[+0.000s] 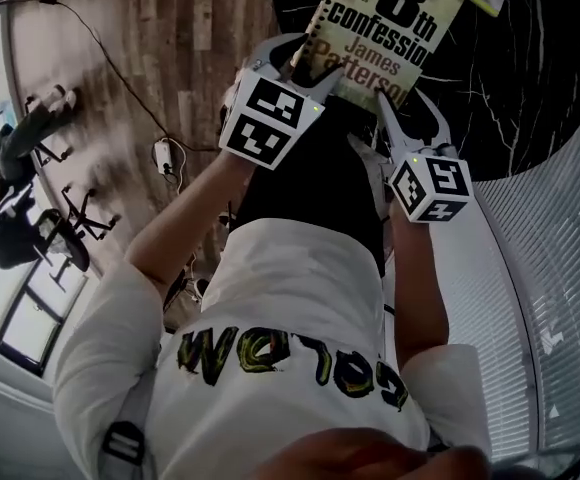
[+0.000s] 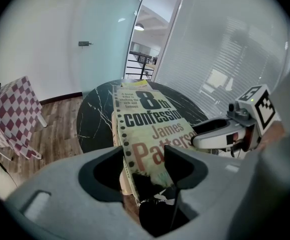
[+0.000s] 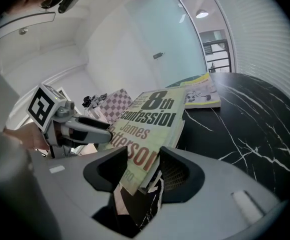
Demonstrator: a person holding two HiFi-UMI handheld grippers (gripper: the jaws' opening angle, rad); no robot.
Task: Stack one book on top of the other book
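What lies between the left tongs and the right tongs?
Head view: the 8th Confession book, its near edge gripped by left tongs and right tongs.

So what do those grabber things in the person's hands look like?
The left gripper and right gripper are pale grey with two curved white jaws each. Each carries a white cube printed with black square patterns, with a tiny green light beside it. The person wears a white T-shirt with short sleeves.
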